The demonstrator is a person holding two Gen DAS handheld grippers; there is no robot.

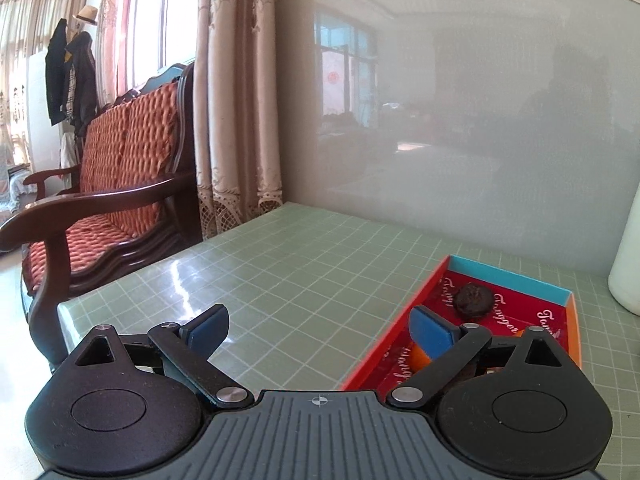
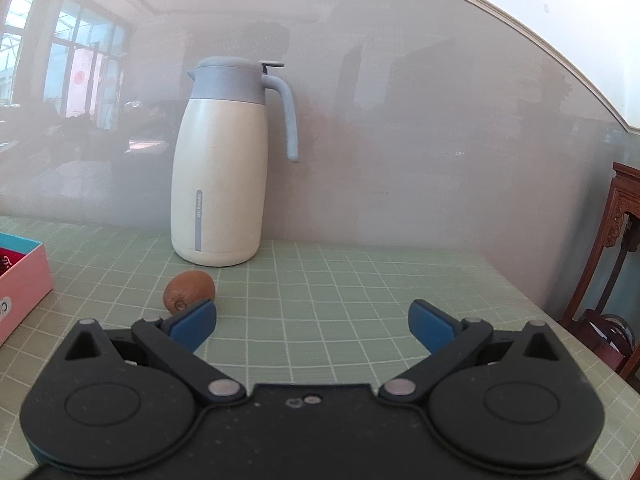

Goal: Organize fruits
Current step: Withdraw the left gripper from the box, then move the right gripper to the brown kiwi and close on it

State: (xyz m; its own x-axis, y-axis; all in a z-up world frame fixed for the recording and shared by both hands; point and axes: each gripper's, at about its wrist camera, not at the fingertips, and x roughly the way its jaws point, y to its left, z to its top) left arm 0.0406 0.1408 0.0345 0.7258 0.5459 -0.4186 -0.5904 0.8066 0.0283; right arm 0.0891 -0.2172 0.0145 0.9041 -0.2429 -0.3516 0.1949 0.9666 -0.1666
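A shallow red box [image 1: 558,294] with blue and orange walls lies on the green grid table, right of my left gripper [image 1: 318,326]. A dark wrinkled fruit [image 1: 472,300] sits in it, and an orange fruit [image 1: 421,355] shows partly behind my right finger. The left gripper is open and empty, its right finger over the box's near edge. In the right wrist view a brown kiwi [image 2: 189,286] lies on the table just beyond the left finger of my right gripper [image 2: 313,322], which is open and empty. The box's corner [image 2: 25,276] shows at far left.
A cream and blue-grey thermos jug [image 2: 224,168] stands behind the kiwi against the glossy grey wall; its side shows in the left wrist view [image 1: 626,264]. A wooden sofa with red cushions [image 1: 116,184] stands left of the table. A carved wooden chair [image 2: 616,272] stands right.
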